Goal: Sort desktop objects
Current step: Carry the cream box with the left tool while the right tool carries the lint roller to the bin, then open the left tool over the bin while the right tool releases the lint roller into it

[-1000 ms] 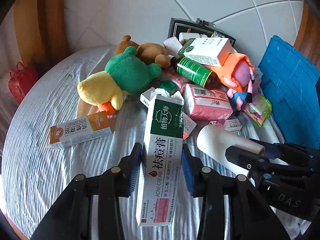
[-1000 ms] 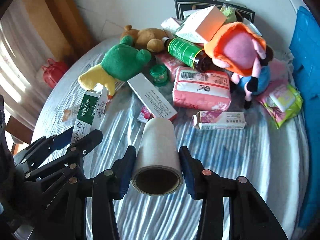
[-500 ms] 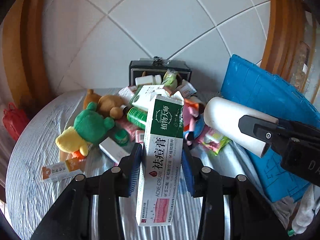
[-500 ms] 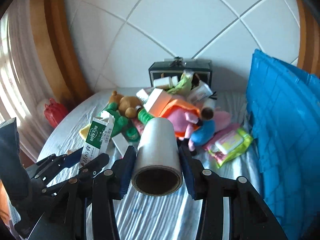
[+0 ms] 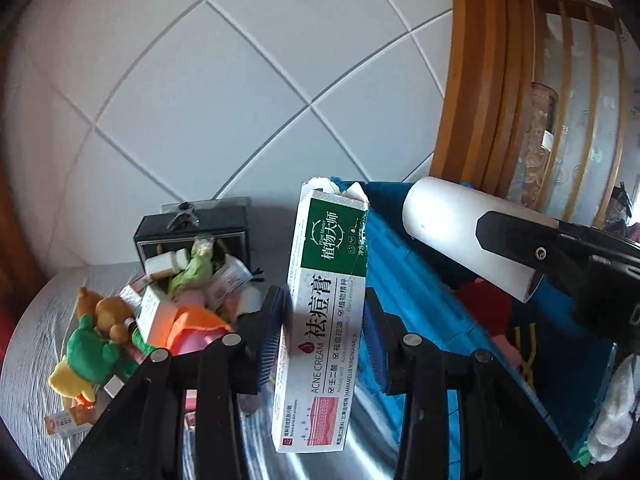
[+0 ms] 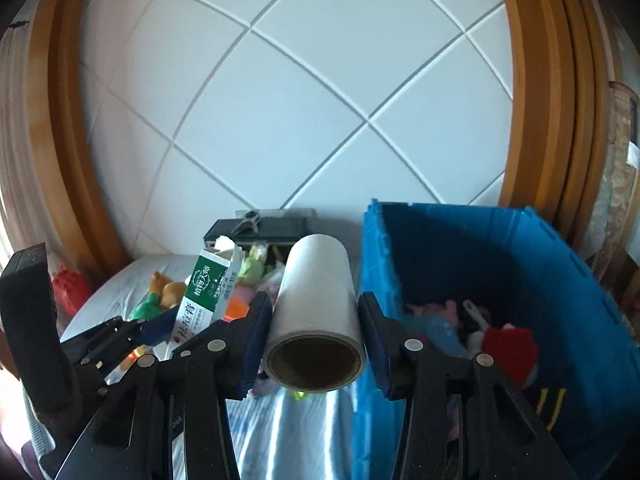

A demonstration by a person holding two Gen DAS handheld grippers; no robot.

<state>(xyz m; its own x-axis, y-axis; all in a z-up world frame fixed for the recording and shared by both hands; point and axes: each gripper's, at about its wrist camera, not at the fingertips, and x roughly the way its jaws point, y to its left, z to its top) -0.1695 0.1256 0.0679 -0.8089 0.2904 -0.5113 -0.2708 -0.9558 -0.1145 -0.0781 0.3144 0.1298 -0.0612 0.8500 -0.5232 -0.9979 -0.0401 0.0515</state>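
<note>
Showing only rightward: blue bin's (image 6: 460,256) toy-filled interior.

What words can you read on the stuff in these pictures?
"ACNE CREAM": acne cream box, held in the left hand-held gripper.
"祛痘膏": same box, big characters.
"植物大师": its green top.
"HAMAMELIS VIRGINIANA": small print there.
Plastic film roll: no text.
Labels on the table pile: too blurred.

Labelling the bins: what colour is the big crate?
Blue; the crate shows best in the right wrist view.
</note>
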